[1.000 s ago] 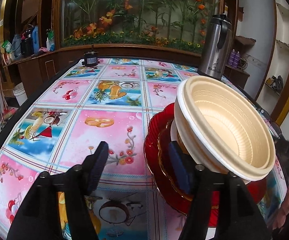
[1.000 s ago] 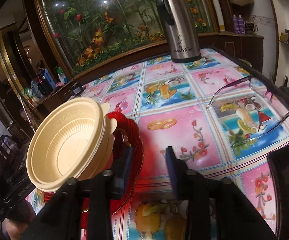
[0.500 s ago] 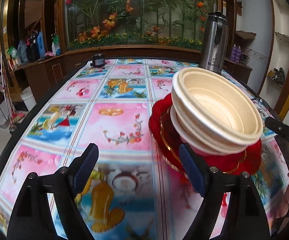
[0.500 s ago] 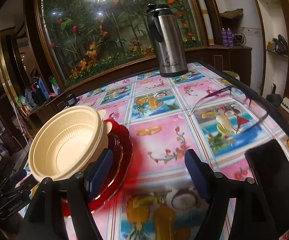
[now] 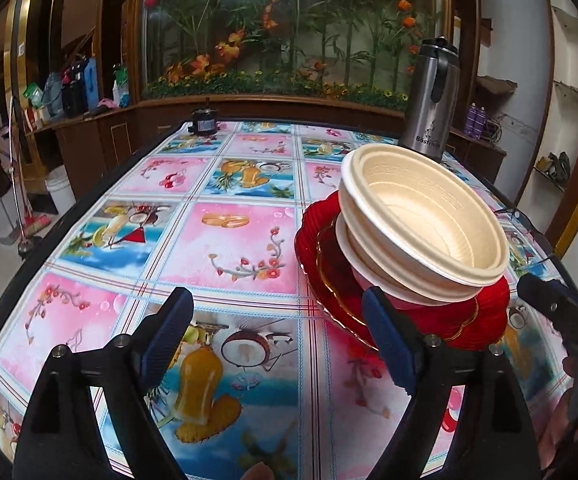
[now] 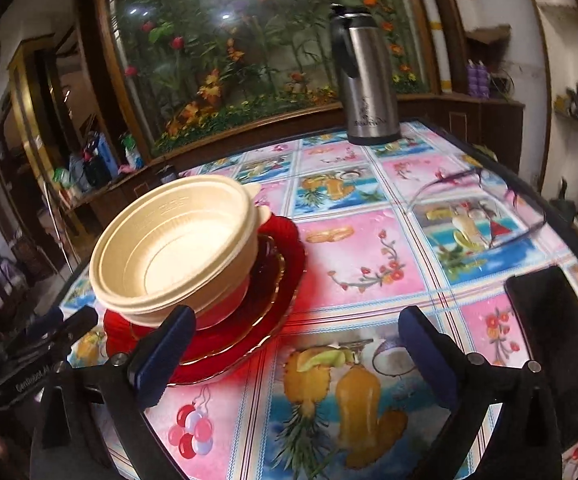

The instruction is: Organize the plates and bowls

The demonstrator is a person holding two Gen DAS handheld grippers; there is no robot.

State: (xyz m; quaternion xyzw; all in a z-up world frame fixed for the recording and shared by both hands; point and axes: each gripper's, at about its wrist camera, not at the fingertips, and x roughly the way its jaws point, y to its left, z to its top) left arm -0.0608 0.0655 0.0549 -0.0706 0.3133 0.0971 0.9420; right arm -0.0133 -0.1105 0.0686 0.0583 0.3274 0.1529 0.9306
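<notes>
Now both grippers have just been opening: the left gripper (image 5: 273, 340) and the right gripper (image 6: 301, 356) stand with fingers wide apart, nothing between them. Released, the stack rests on the table (image 5: 225, 240): cream bowls (image 5: 421, 228) nested, tilted, atop red plates (image 5: 485, 320). The bowls look empty; stacking seems done.

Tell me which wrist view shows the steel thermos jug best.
The right wrist view: the steel thermos jug stands whole there, from lid and handle down to its base on the tablecloth. In the left wrist view the jug is smaller, and the cream bowls hide its base.
</notes>
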